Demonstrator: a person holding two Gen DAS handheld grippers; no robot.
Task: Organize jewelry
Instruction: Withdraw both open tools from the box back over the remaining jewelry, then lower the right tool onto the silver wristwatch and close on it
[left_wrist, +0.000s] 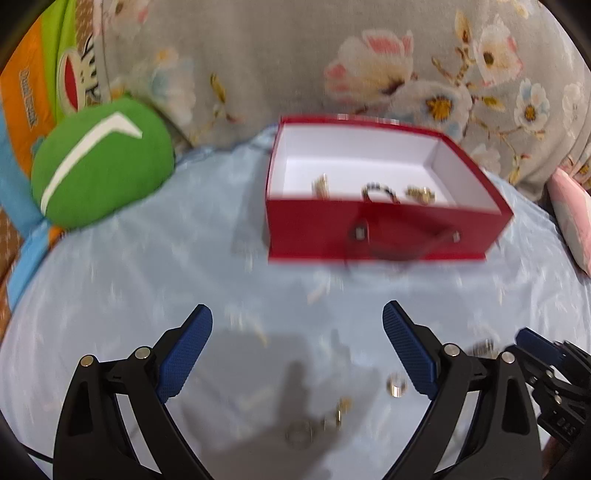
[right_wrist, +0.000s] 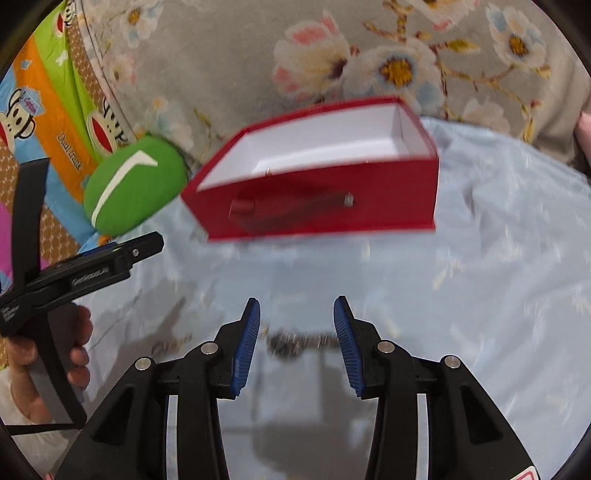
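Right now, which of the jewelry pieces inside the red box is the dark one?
The beaded bracelet in the middle of the red box. Its beads look black, while the pieces either side, left and right, are gold.

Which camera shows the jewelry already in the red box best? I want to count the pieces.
The left wrist view: it looks into the red box, showing three blurred pieces. The right wrist view shows mostly the front wall, hiding the floor.

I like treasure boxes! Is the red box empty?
No, the red box already holds a few pieces of jewelry on its white floor.
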